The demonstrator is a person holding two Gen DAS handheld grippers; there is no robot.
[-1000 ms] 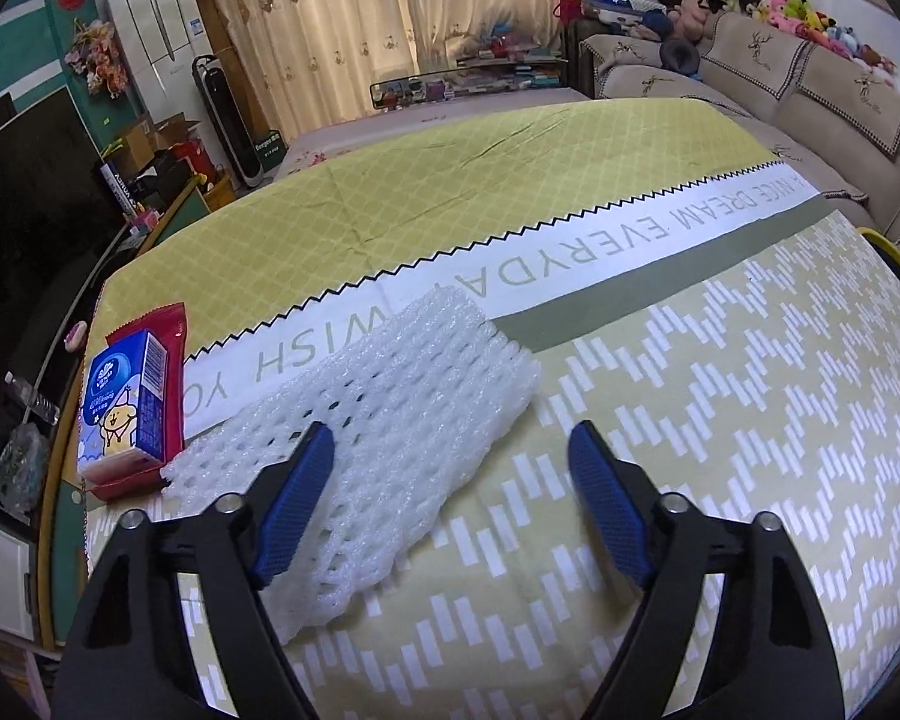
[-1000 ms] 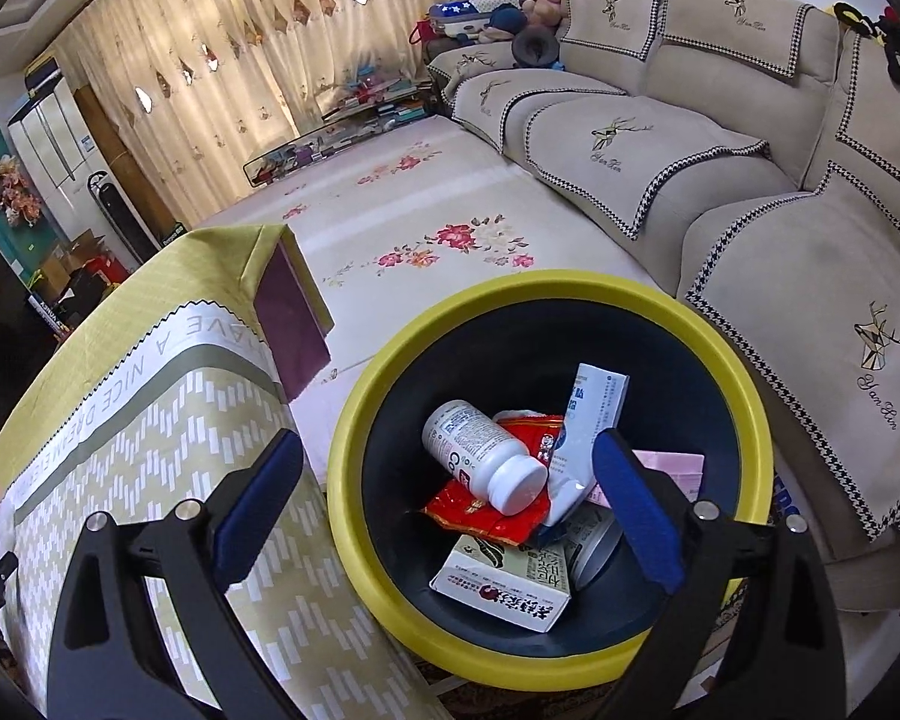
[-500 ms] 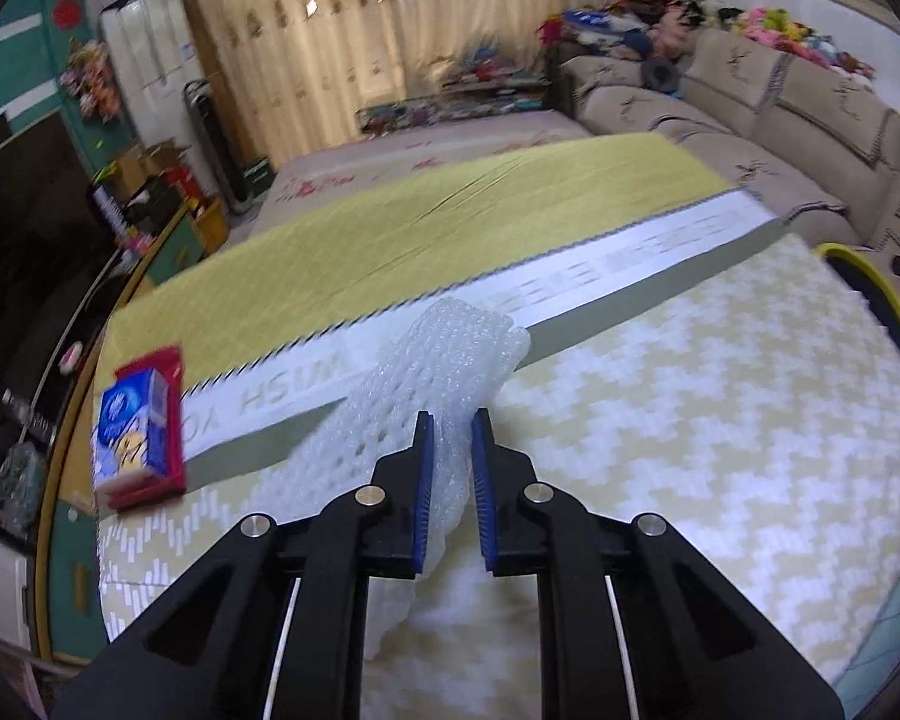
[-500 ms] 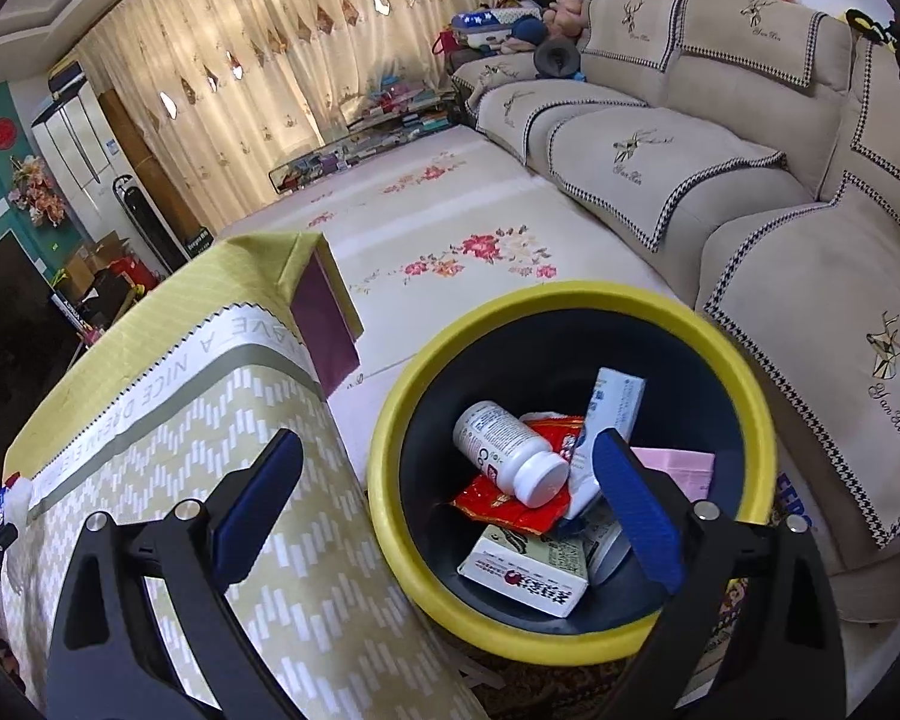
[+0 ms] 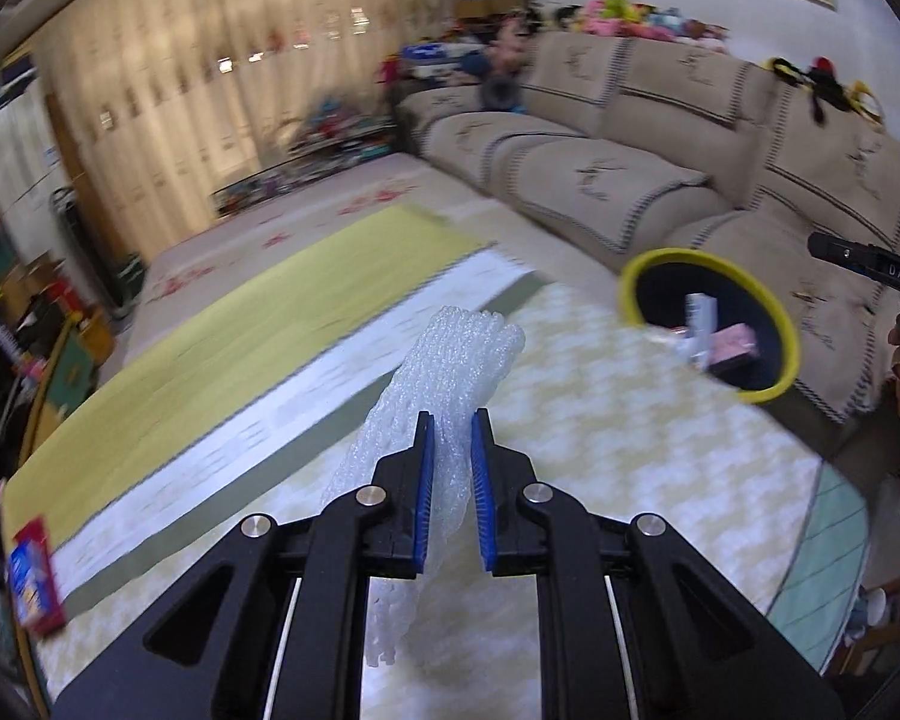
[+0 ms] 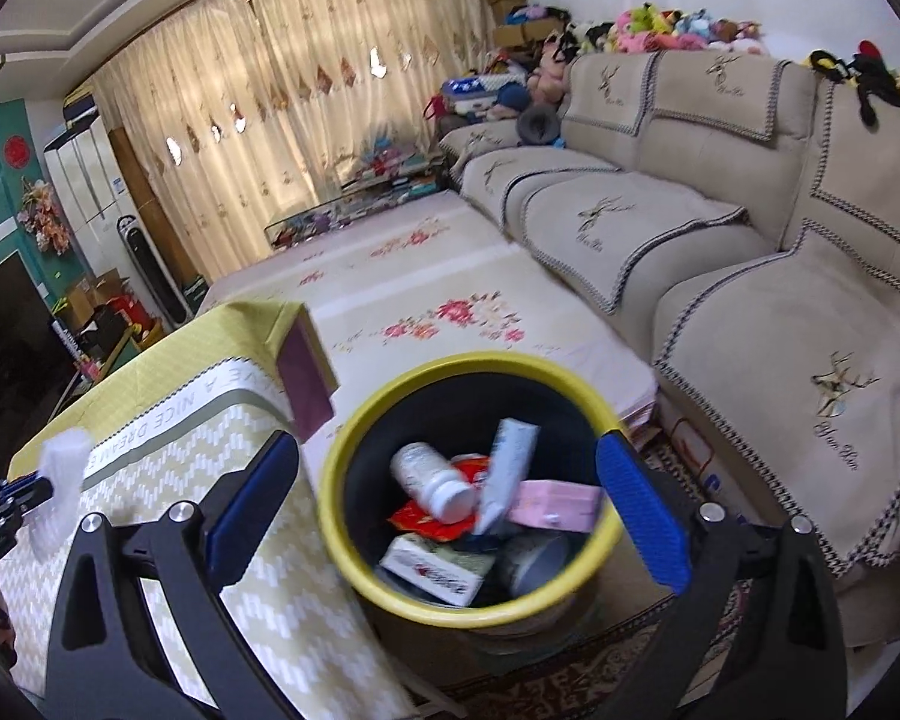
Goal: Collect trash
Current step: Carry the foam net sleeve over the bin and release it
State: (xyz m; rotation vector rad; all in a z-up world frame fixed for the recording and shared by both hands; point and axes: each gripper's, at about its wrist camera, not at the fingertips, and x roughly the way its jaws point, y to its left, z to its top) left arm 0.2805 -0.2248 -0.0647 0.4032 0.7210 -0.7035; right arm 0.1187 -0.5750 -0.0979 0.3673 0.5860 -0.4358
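My left gripper (image 5: 451, 420) is shut on a white foam net sleeve (image 5: 450, 360) and holds it lifted above the table (image 5: 600, 420). The sleeve also shows at the left of the right wrist view (image 6: 63, 474). A yellow-rimmed dark bin (image 6: 354, 546) stands past the table's right edge; it also shows in the left wrist view (image 5: 783, 330). It holds a white bottle (image 6: 432, 477), a white tube, a pink box (image 6: 552, 501), a red wrapper and a carton. My right gripper (image 6: 444, 498) is open and empty, hovering over the bin.
A blue tissue pack on a red wrapper (image 5: 30, 576) lies at the table's far left edge. A beige sofa (image 6: 750, 276) runs behind the bin. A floral rug (image 6: 426, 300) covers the floor beyond the table.
My left gripper closed on the foam sleeve, lifted it off the table and swung right toward the bin. My right gripper rose slightly over the bin, staying open.
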